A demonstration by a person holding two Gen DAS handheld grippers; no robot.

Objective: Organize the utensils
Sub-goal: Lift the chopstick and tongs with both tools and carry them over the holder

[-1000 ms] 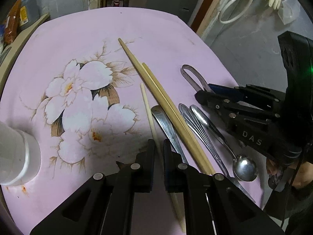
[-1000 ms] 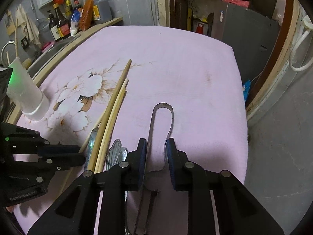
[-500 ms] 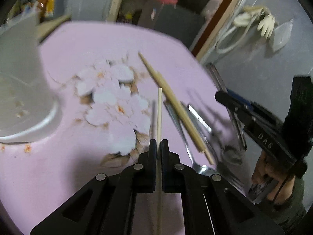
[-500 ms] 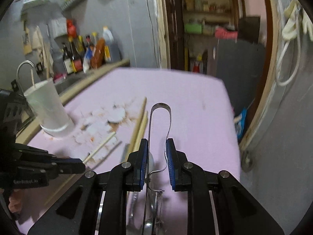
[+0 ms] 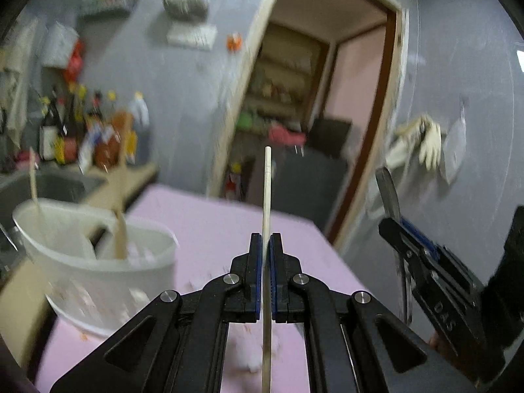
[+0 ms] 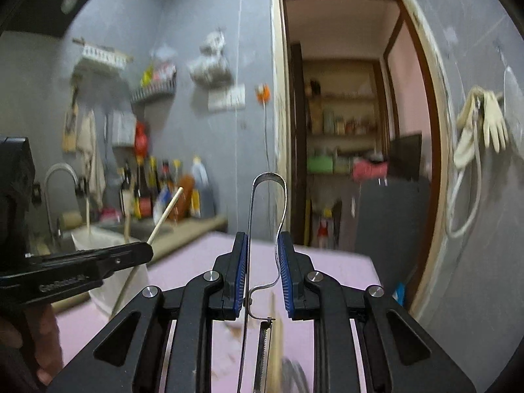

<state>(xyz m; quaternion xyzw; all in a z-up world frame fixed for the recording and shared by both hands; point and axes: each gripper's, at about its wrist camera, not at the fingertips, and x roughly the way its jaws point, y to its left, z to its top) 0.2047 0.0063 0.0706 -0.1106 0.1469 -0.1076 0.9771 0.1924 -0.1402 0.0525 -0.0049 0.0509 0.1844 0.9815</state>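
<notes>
My left gripper (image 5: 266, 239) is shut on a pale chopstick (image 5: 267, 190), which stands upright through the jaws, lifted off the pink floral tablecloth (image 5: 209, 222). Low on the left is a white utensil holder (image 5: 98, 271) with a thin stick and a wooden utensil standing in it. My right gripper (image 6: 262, 240) is shut on a metal peeler (image 6: 269, 177), its loop handle up and its blade hanging below the jaws. In the right wrist view my left gripper (image 6: 144, 252) carries the chopstick (image 6: 167, 213) in front of the holder (image 6: 95, 239). The right gripper (image 5: 401, 229) shows at the right of the left wrist view.
A sink with a faucet (image 6: 60, 177) and several bottles (image 6: 163, 190) line the counter behind the holder. An open doorway (image 6: 344, 131) and a dark cabinet (image 6: 393, 216) lie past the table's far edge. Blurred utensils (image 6: 288, 371) remain on the cloth below my right gripper.
Both grippers rose off the cloth and tilted up toward level, carrying the chopstick and the peeler. The holder now sits close at the left, and the wall and doorway fill the views.
</notes>
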